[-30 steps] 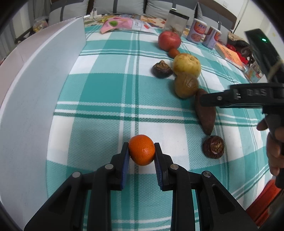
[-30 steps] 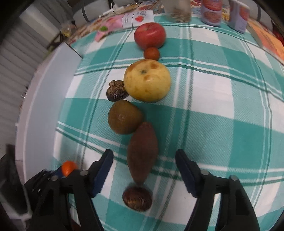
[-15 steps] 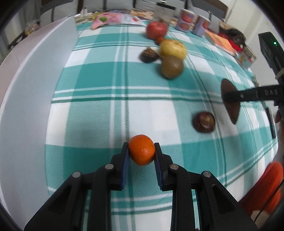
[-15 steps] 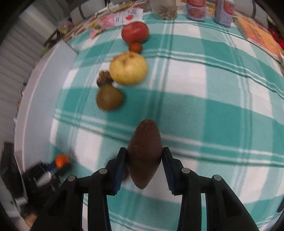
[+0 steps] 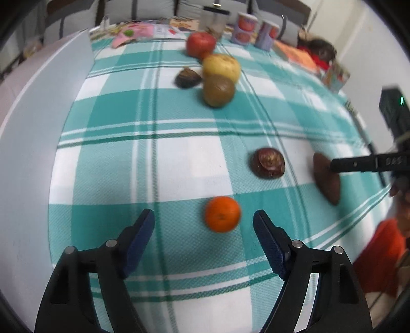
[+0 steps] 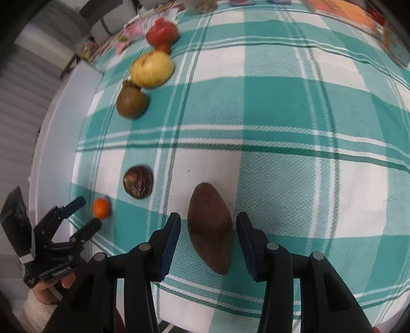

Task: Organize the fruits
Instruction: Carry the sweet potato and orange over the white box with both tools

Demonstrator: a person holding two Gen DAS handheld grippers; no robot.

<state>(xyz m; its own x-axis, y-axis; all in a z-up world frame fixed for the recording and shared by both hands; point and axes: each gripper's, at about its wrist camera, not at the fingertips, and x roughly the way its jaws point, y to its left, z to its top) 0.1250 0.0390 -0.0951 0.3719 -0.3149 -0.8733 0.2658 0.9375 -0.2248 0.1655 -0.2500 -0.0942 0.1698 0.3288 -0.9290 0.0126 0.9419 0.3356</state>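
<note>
teal-and-white checked cloth (image 6: 282, 107) covers the tabletop, grey cushions (image 5: 143, 10) behind.
left tool (image 5: 203, 225) just spread wide around the orange (image 5: 222, 214); right tool (image 6: 207, 231) loosening off the brown fruit (image 6: 210, 230).

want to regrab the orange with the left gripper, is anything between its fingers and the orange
Nothing visible. The orange lies on the cloth between the open fingers of the left gripper, which have just been opening.

On the checked cloth (image 5: 179, 164): one orange (image 5: 222, 214), one red apple (image 5: 200, 44), one yellow apple (image 5: 222, 67), two cans (image 5: 243, 28), two grippers (image 5: 203, 230).
</note>
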